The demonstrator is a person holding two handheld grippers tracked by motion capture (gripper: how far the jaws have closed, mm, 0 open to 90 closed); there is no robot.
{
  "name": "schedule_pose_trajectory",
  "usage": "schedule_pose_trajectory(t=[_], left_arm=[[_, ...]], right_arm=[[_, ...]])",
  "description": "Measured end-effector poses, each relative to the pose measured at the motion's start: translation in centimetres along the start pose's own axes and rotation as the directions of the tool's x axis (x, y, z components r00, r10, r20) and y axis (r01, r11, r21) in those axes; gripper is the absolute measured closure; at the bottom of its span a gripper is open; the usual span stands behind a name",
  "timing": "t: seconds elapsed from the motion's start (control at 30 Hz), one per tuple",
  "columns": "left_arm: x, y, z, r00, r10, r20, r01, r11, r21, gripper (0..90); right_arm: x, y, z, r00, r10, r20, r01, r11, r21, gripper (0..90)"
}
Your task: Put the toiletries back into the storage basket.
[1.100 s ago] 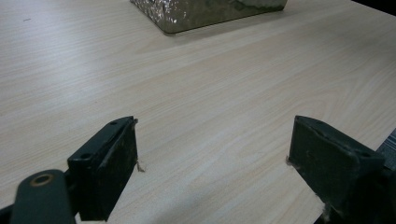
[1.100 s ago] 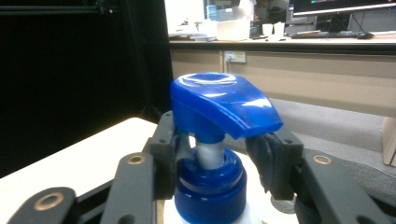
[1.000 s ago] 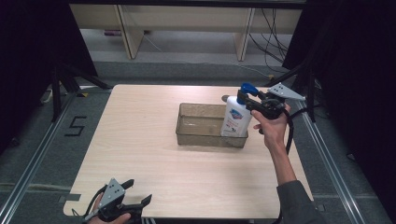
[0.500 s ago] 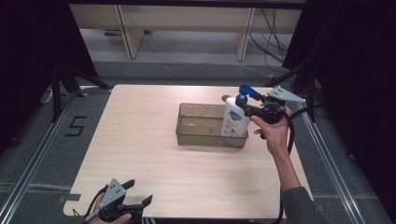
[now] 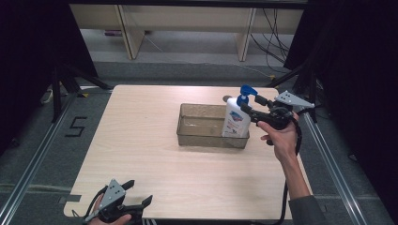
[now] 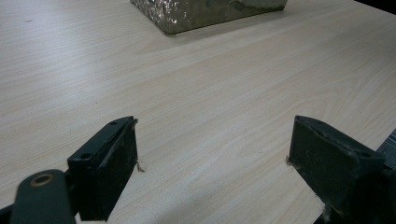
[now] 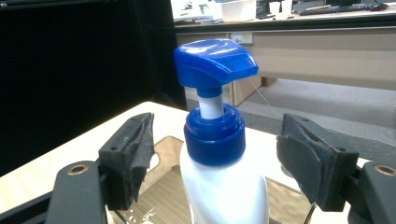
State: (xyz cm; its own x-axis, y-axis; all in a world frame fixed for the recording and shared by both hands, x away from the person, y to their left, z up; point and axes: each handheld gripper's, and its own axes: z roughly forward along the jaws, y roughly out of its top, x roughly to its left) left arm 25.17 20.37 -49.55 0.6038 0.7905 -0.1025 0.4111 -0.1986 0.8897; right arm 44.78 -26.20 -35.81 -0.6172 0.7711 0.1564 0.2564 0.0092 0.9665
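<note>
Lower left of the high view: left gripper (image 5: 136, 206) at the near table (image 5: 141, 140) edge, jaws wide apart, nothing between them; its own view shows bare wood grain between the jaws and a corner of the tray (image 6: 205, 14) at the top of the frame. Centre of the high view: clear, brownish tray (image 5: 197, 136), rectangular, sitting on the table. Contents: one white pump bottle (image 5: 235, 119) with blue cap, upright in the tray's right end; remainder of the tray looks bare. Right of centre: right gripper (image 5: 251, 108) level with the bottle's neck, held by a hand (image 5: 281, 138). Right gripper view: jaws parted on either side of the bottle (image 7: 219, 186), a gap showing at each side, not touching.
</note>
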Motion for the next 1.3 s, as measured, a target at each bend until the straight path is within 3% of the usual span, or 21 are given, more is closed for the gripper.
schedule_pose_trajectory(t=[0.03,0.1,0.13,0.17,0.2,0.23,0.3,0.43,0.53,0.63,0.73,0.9,0.97,1.07,1.13,1.2,1.23,1.27,1.3], left_arm=[[0.1,0.1,-0.1,0.9998,0.022,-0.005,-0.022,0.9998,0.002,14.9],[0.0,0.0,-0.1,1.0000,0.006,-0.004,-0.006,1.0000,-0.002,14.9],[0.1,0.1,-0.1,0.9998,0.018,-0.002,-0.018,0.9998,0.001,14.9],[0.1,0.1,0.0,0.9998,0.022,0.001,-0.022,0.9998,-0.001,14.9],[0.0,0.0,0.0,1.0000,0.002,0.004,-0.002,1.0000,0.004,14.9],[0.0,0.0,0.0,1.0000,0.002,0.005,-0.002,1.0000,0.005,14.9],[0.0,0.0,0.0,1.0000,0.004,0.007,-0.004,1.0000,0.003,14.9],[0.1,0.0,-0.1,0.9999,0.012,0.003,-0.012,0.9999,0.010,14.9],[0.1,0.0,-0.1,0.9997,0.024,0.002,-0.024,0.9996,0.018,14.9],[-0.1,0.0,0.0,0.9999,0.012,0.008,-0.012,0.9999,0.003,14.9],[0.0,0.1,-0.1,0.9994,0.035,0.002,-0.035,0.9993,0.014,14.9],[-0.2,0.1,0.1,0.9997,0.021,0.015,-0.021,0.9998,0.000,14.9],[0.0,0.2,-0.1,0.9987,0.049,0.010,-0.049,0.9987,0.014,14.9],[-0.2,0.1,0.1,0.9997,0.017,0.017,-0.017,0.9999,-0.004,14.9],[0.0,0.2,-0.1,0.9987,0.050,0.010,-0.050,0.9986,0.013,14.9],[-0.1,0.1,0.0,0.9996,0.027,0.012,-0.027,0.9996,0.003,14.9],[-0.1,0.1,0.0,0.9996,0.025,0.015,-0.025,0.9997,0.004,14.9],[-0.1,0.1,0.0,0.9995,0.027,0.015,-0.027,0.9996,0.005,14.9],[-0.1,0.1,0.0,0.9996,0.026,0.014,-0.026,0.9996,0.004,14.9]], right_arm=[[0.0,-0.1,-0.1,1.0000,-0.002,-0.003,0.002,1.000,-0.004,27.8],[0.1,-0.3,-0.2,1.0000,-0.008,0.004,0.008,1.000,-0.002,27.8],[0.2,-0.4,-0.3,0.9999,0.011,0.001,-0.011,1.000,0.006,27.8],[0.2,-0.5,-0.3,1.0000,-0.002,-0.001,0.002,1.000,0.002,27.8],[0.4,-0.6,-0.4,0.9999,0.011,0.006,-0.011,1.000,0.006,27.8],[0.3,-0.7,-0.4,0.9999,-0.008,0.013,0.008,1.000,-0.004,27.8],[0.6,-0.9,-0.6,0.9996,0.026,0.008,-0.026,1.000,0.002,27.4],[0.8,-1.0,-1.0,1.0000,-0.005,0.006,0.005,1.000,-0.024,27.4],[0.8,-1.2,-1.5,1.0000,-0.001,-0.005,0.001,0.999,-0.039,27.5],[0.8,-1.4,-1.7,0.9999,-0.006,0.013,0.006,1.000,-0.021,27.3],[0.8,-1.5,-2.1,0.9998,-0.013,0.014,0.013,1.000,-0.025,27.1],[0.6,-1.9,-2.4,0.9998,0.010,0.016,-0.010,1.000,-0.026,27.1],[0.4,-1.9,-2.5,0.9997,-0.001,0.023,0.002,1.000,-0.018,27.1],[0.6,-1.9,-2.6,0.9999,0.014,0.011,-0.013,1.000,-0.028,27.1],[0.7,-1.9,-2.6,0.9999,0.006,0.010,-0.005,1.000,-0.029,27.1],[0.8,-1.9,-2.6,1.0000,0.003,0.006,-0.003,1.000,-0.024,27.1],[1.1,-1.9,-2.7,0.9997,0.023,0.011,-0.022,1.000,-0.019,27.1],[1.1,-1.9,-2.7,1.0000,-0.001,0.009,0.001,1.000,-0.016,27.1],[1.3,-1.9,-2.8,0.9997,0.013,0.018,-0.013,1.000,-0.010,27.1]])
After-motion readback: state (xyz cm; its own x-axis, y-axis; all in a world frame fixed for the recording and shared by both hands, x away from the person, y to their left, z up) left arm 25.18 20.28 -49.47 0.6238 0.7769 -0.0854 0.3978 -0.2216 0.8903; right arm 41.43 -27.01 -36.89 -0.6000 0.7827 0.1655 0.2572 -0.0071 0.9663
